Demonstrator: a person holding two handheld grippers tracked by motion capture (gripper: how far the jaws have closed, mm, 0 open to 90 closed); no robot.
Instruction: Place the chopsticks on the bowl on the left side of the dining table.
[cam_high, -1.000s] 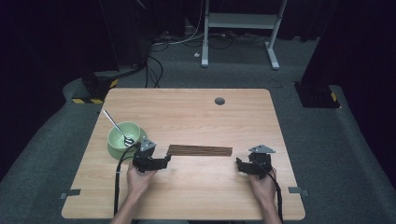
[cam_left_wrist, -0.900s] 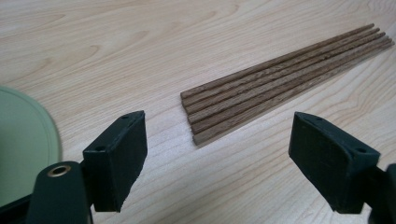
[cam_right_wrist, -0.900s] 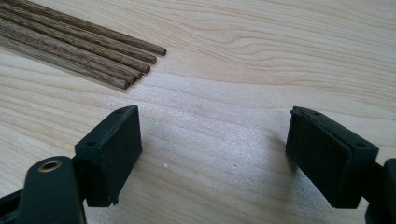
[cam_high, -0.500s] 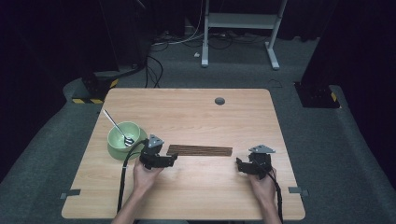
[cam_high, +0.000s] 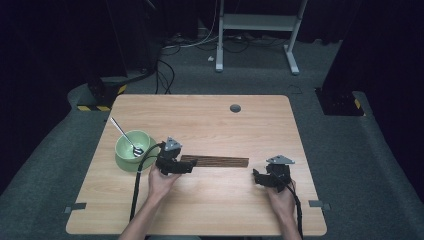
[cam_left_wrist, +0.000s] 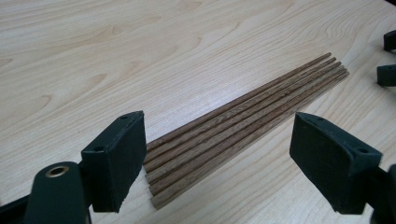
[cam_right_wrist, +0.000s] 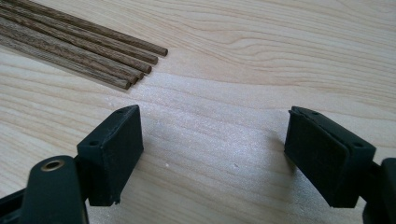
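Observation:
Several dark wooden chopsticks (cam_high: 217, 161) lie side by side in a row across the middle of the table. My left gripper (cam_high: 191, 166) sits at their left end, open, its jaws spread on either side of the near ends of the chopsticks (cam_left_wrist: 243, 128) without touching them. My right gripper (cam_high: 255, 177) rests open on the table a little right of and nearer than the right ends of the chopsticks (cam_right_wrist: 88, 51), with bare wood between its jaws. The other gripper's jaws show at the far right edge of the left gripper view.
A green bowl (cam_high: 131, 150) with a metal spoon (cam_high: 126, 137) leaning in it stands just left of my left gripper. A round grommet (cam_high: 235, 108) sits in the table's far middle. Black cables trail from both grippers toward the near edge.
My left gripper has slid right, away from the bowl, up to the left ends of the chopsticks. The right gripper has stayed put.

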